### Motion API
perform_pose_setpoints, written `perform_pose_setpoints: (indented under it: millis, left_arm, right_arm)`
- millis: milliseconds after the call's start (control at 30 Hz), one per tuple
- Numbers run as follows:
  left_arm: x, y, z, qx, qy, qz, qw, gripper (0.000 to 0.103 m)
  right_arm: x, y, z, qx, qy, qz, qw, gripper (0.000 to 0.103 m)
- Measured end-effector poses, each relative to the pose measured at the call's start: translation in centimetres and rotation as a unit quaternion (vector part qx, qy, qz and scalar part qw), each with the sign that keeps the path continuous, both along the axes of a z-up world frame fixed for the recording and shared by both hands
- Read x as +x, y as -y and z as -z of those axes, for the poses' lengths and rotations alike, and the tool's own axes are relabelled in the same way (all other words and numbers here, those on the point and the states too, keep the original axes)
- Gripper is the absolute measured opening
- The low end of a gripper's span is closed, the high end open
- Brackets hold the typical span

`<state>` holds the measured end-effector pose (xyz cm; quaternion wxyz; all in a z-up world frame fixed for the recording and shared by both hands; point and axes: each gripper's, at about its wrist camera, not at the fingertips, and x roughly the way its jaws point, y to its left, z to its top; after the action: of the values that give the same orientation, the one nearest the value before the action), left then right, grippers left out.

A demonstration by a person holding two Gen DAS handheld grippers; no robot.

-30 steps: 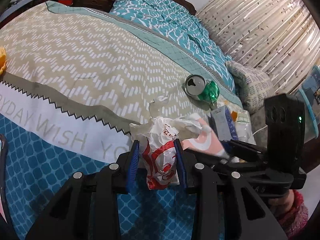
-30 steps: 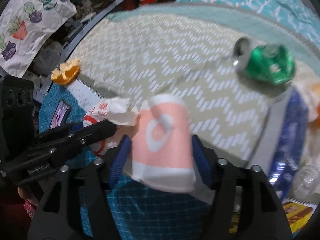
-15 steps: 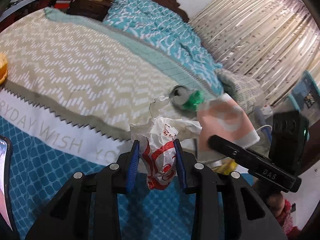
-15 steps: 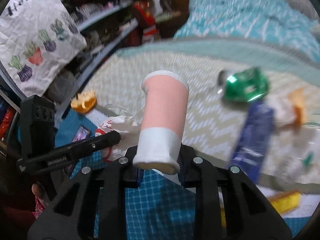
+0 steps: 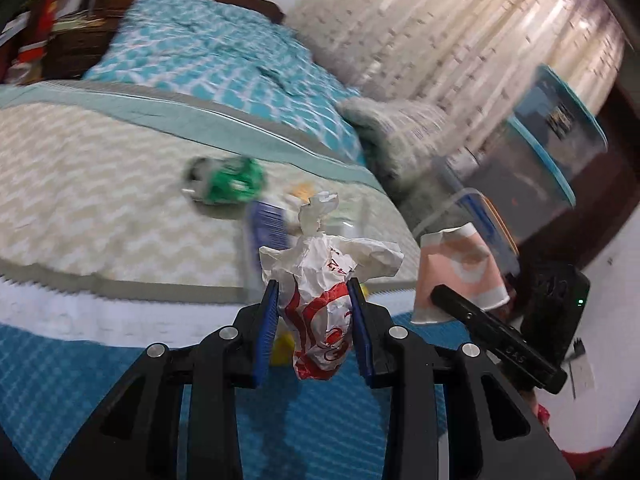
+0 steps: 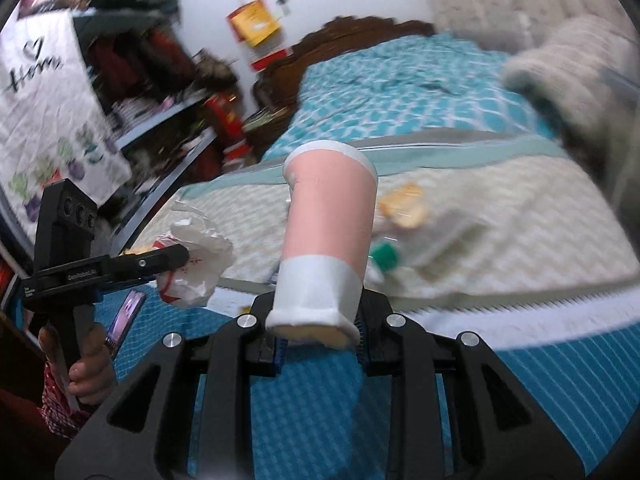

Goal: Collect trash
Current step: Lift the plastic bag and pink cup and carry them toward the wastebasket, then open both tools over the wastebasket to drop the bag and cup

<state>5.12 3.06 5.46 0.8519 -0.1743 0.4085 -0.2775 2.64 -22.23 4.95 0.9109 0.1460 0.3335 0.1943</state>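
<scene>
Left gripper [image 5: 314,320]: blue pads clamped on a crumpled red-and-white paper wrapper [image 5: 320,300], held above the bed [image 5: 100,208]. Right gripper [image 6: 318,336]: jaws narrowly set, clamped on the white base of a pink paper cup [image 6: 328,236], rim pointing away, also above the bed. A green can [image 5: 226,184] lies on the bed's chevron cover. Only the left view shows stacked clear storage bins [image 5: 540,168] beside the bed; contents unclear. Only the right view shows cluttered shelves [image 6: 160,92].

Patterned teal bed [image 5: 208,60], dark wooden headboard [image 6: 352,32], pale curtains [image 5: 460,40], cluttered shelves [image 6: 160,120].
</scene>
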Motion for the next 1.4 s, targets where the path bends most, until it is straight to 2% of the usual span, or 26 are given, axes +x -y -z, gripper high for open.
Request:
perform_pose_setpoints:
  millis: [200, 367, 600, 733, 833, 967, 1100, 1200, 1400]
  left_arm:
    - [0.9, 8.1, 0.1, 0.022, -0.009, 0.077, 0.9968, 0.031]
    - [2.1, 16.1, 0.8, 0.044, -0.026, 0.142, 0.9886, 0.031]
    - [3.3, 28.1, 2.2, 0.082, -0.033, 0.223, 0.9708, 0.031]
    - [4.4, 34.5, 3.3, 0.099, -0.036, 0.266, 0.9583, 0.031]
    - [5.3, 39.7, 3.8, 0.108, -0.035, 0.294, 0.9489, 0.031]
    - [6.3, 46.1, 4.2, 0.126, -0.028, 0.322, 0.9380, 0.031]
    - [6.9, 52.3, 4.5, 0.148, -0.016, 0.339, 0.9291, 0.032]
    - [7.3, 55.8, 5.4, 0.160, -0.016, 0.346, 0.9244, 0.032]
    - [8.6, 59.4, 8.1, 0.185, -0.031, 0.341, 0.9214, 0.033]
  right_arm:
    - [-2.8, 6.0, 2.3, 0.017, -0.009, 0.060, 0.998, 0.029]
    - [-5.2, 10.9, 4.1, 0.025, -0.011, 0.110, 0.994, 0.029]
    - [-8.1, 19.8, 6.2, 0.049, -0.017, 0.200, 0.978, 0.029]
    - [-9.5, 24.9, 7.1, 0.061, -0.019, 0.252, 0.966, 0.029]
    - [-10.4, 29.4, 7.8, 0.078, -0.021, 0.296, 0.952, 0.029]
    - [-11.0, 34.0, 8.6, 0.086, -0.024, 0.338, 0.937, 0.029]
    - [-10.3, 37.3, 9.1, 0.074, -0.028, 0.364, 0.928, 0.029]
    - [-9.3, 39.1, 9.7, 0.071, -0.033, 0.372, 0.925, 0.029]
    - [-7.2, 41.2, 11.3, 0.062, -0.050, 0.370, 0.925, 0.035]
